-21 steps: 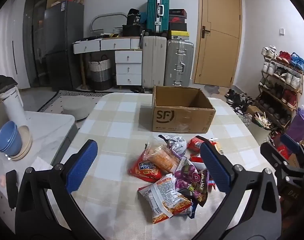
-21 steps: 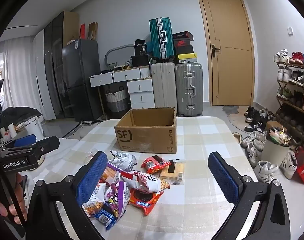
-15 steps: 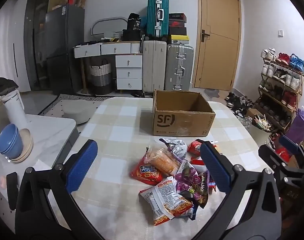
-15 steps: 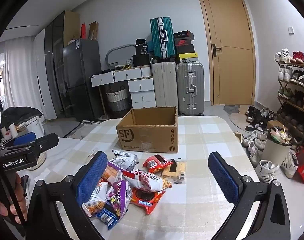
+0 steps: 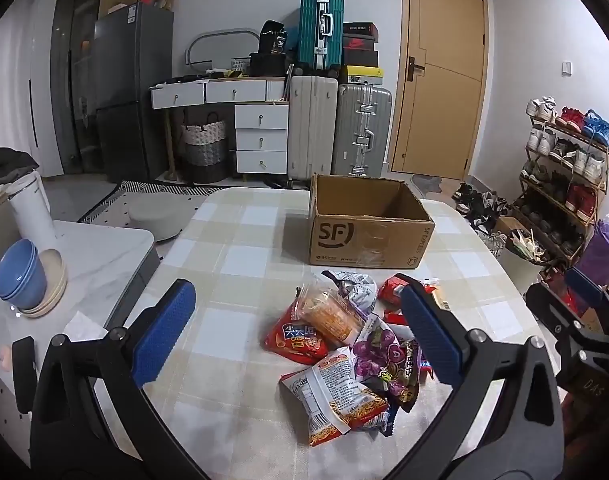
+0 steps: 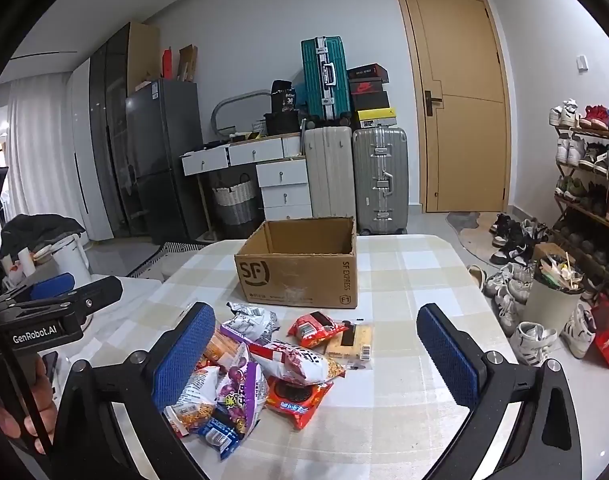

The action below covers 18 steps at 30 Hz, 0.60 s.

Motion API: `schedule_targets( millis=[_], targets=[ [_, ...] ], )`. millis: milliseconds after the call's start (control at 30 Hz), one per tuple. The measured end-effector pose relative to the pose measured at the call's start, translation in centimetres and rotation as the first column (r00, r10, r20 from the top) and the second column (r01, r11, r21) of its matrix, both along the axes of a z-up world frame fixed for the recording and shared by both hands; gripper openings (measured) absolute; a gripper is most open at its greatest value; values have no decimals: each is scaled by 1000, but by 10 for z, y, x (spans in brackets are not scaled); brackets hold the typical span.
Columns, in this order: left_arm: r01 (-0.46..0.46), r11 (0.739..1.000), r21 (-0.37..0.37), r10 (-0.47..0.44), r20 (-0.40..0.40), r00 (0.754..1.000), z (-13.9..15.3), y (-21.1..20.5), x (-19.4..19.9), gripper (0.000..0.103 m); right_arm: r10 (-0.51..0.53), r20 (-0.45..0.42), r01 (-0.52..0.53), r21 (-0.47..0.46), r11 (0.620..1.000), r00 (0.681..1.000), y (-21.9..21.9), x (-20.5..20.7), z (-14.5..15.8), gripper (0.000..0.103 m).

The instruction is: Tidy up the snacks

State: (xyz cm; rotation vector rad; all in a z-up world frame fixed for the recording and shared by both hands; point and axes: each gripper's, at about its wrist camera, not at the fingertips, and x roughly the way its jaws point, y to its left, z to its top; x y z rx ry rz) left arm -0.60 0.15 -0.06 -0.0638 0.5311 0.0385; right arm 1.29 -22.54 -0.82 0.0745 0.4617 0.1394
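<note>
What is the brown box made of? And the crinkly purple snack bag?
The box looks like plain matte cardboard: brown, with raw cut edges and printed letters. The purple bag looks like thin shiny plastic film, since it wrinkles and catches the light.

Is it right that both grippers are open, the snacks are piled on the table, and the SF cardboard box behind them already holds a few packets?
Not quite. The SF cardboard box is empty as far as both wrist views show: only bare inner walls. The rest stands: the left gripper and right gripper are open, and the snack pile lies on the table.
</note>
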Motion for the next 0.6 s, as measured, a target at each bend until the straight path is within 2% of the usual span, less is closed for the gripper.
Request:
schedule_targets(
  millis=[600],
  targets=[
    [13, 1000, -2, -13, 1, 1000, -3, -1, 0, 103, 18, 1, -18, 11, 1000, 1000, 6, -4, -1, 103]
  ],
)
